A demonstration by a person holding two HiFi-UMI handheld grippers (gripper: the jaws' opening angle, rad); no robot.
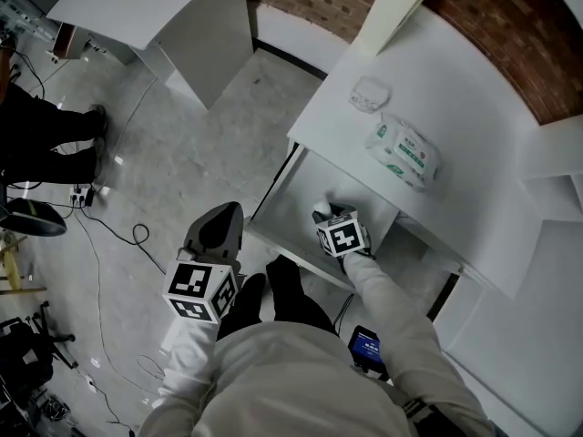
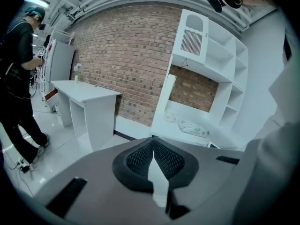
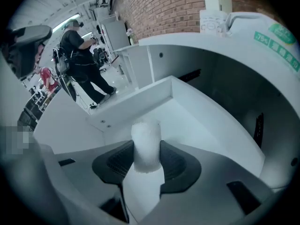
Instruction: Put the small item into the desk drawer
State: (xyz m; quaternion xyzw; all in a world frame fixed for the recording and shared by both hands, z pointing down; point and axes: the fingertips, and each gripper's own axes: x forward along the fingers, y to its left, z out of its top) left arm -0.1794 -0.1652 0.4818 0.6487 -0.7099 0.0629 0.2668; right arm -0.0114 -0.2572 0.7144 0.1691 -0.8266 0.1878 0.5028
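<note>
My right gripper (image 1: pixel 330 218) reaches down into the open white desk drawer (image 1: pixel 296 209). It is shut on a small white fuzzy cylinder (image 3: pixel 146 137), which stands up between the black pads (image 3: pixel 117 162) above the drawer floor (image 3: pixel 187 121). In the head view the item (image 1: pixel 319 211) shows as a white bit at the jaw tips. My left gripper (image 1: pixel 231 209) hangs out over the floor, left of the drawer front. Its jaws (image 2: pixel 152 143) are shut with nothing between them.
A green-and-white wipes packet (image 1: pixel 404 151) and a small white box (image 1: pixel 369 94) lie on the desktop (image 1: pixel 474 126) above the drawer. A second white desk (image 1: pixel 164 7) stands at the back left. Another person (image 1: pixel 46 139) and cables (image 1: pixel 118 235) are on the floor at left.
</note>
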